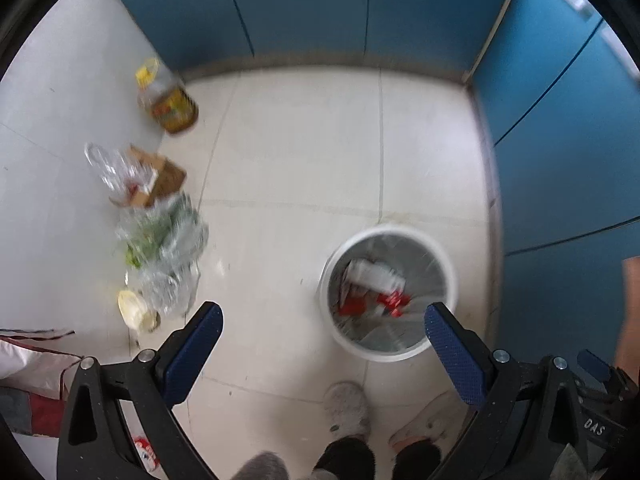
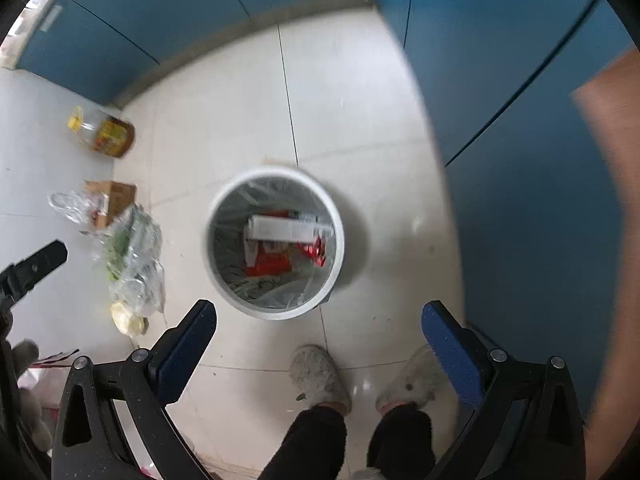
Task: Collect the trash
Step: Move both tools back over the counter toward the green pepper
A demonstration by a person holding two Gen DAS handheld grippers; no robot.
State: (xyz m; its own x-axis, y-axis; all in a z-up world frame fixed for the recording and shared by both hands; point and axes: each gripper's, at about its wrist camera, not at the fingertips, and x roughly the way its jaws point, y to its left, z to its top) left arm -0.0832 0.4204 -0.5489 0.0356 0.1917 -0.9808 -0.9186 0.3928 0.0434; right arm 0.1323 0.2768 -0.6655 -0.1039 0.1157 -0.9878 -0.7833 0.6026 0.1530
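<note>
A white round bin (image 1: 448, 264) (image 2: 334, 216) with a clear liner stands on the tiled floor and holds red wrappers and a white carton (image 2: 280, 228). My left gripper (image 1: 324, 312) is open and empty, high above the floor left of the bin. My right gripper (image 2: 320, 312) is open and empty, above the bin's near edge. Along the left wall lie a clear bag with greens (image 1: 164, 236) (image 2: 128, 252), a brown cardboard box (image 1: 164, 180) (image 2: 114, 196), a clear wrapper (image 1: 104, 164), a yellowish lump (image 1: 132, 308) (image 2: 126, 318) and an oil bottle (image 1: 168, 100) (image 2: 104, 132).
Blue cabinet doors (image 1: 320, 8) (image 2: 520, 160) close off the far side and the right. The person's slippered feet (image 1: 348, 408) (image 2: 320, 376) stand just before the bin. A red and white cloth or bag (image 1: 28, 380) lies at the lower left.
</note>
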